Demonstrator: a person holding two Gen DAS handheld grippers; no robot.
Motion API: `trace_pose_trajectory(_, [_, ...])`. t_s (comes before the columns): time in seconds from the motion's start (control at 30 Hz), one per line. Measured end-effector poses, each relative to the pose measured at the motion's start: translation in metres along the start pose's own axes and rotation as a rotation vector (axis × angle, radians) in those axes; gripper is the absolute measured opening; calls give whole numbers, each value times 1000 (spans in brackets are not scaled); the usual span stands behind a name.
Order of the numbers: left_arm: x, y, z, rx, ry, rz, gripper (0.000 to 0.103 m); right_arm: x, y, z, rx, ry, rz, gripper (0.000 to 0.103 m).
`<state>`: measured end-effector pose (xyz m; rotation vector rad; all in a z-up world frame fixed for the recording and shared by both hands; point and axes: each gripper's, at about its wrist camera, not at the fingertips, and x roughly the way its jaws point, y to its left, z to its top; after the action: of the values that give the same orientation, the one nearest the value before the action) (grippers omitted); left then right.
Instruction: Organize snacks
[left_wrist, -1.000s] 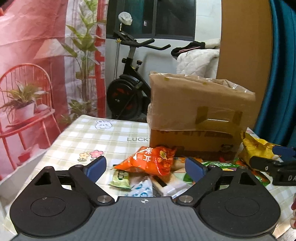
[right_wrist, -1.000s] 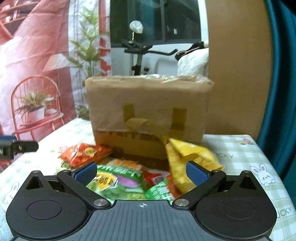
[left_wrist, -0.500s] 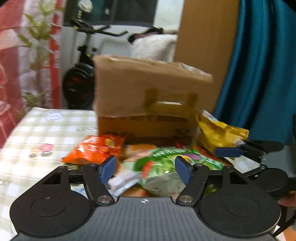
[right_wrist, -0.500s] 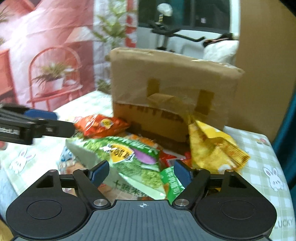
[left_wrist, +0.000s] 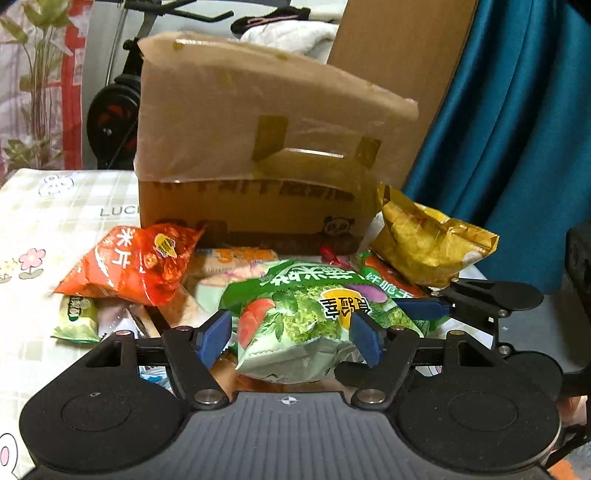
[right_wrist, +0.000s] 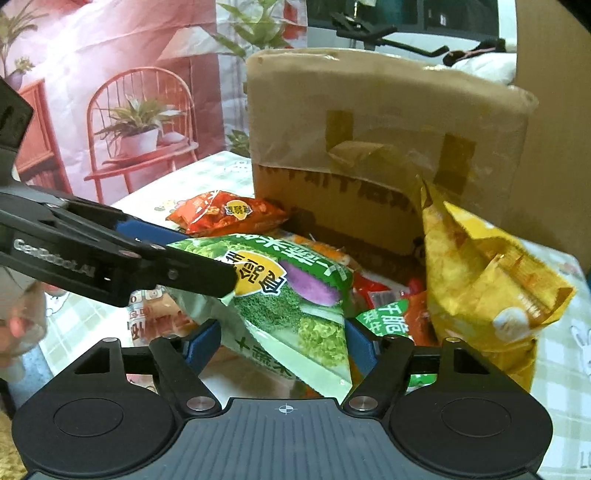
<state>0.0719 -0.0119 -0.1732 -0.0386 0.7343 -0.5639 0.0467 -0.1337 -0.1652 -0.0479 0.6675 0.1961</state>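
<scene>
Right now both grippers sit at the same green crinkly plastic snack bag printed with vegetables (left_wrist: 303, 317), which lies on top of a heap of packets in the middle of the frame, on a table (left_wrist: 48, 221) covered with a pale checked cloth. Low in the left wrist view, the left gripper (left_wrist: 291, 334) has its blue-padded fingers (left_wrist: 216, 334) partly open on either side of one end of the bag; the right-hand pad touches the wrapper, the left-hand pad seems to stand just off it, and a firm grip cannot be made out. Low in the right wrist view, the right gripper (right_wrist: 282, 341) is closing its fingers (right_wrist: 364, 347) on the bag's other end, both pads against its edges. Behind the heap, centre frame, stands a tall brown cardboard box with taped flaps (left_wrist: 258, 147). An orange-red foil snack packet (left_wrist: 136, 266) lies at the heap's left, touching the box's foot, and a crumpled yellow foil bag (left_wrist: 428, 243) leans at the box's right corner.
</scene>
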Motion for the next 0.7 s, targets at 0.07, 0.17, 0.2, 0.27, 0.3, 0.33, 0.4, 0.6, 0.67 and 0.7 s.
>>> trace_pose_trajectory(0.07, [5,-1,-2,1,16,-5,72,2,-1,-1,0,5,14,65])
trace_pose_trajectory(0.17, [9,-2,-3,8,30,-20,65,4,-4,-2,14,6,33,55])
trace_pose_trajectory(0.2, [8,-4,-2,14,30,-17,61,3,-5,-2,22,0,37,48])
trace_pose_trajectory(0.27, [3,-5,1,17,29,-27,58,-1,-6,0,27,-7,34,44])
trace_pose_trajectory(0.3, [1,-4,3,13,27,-36,55,-4,-7,1,26,-11,39,43])
trace_pose_trajectory(0.33, [-3,-3,4,8,19,-44,55,-6,-6,2,23,-16,40,42])
trace_pose_trajectory(0.4, [-10,-5,8,8,3,-45,55,-13,-6,6,13,-35,38,41])
trace_pose_trajectory(0.6, [-46,-20,29,53,-113,-34,55,-46,2,28,-38,-137,21,41])
trace_pose_trajectory(0.67, [-58,-25,39,70,-158,-32,55,-60,4,39,-59,-176,12,41])
trace_pose_trajectory(0.7, [-64,-28,44,80,-182,-30,55,-67,4,45,-71,-194,7,41])
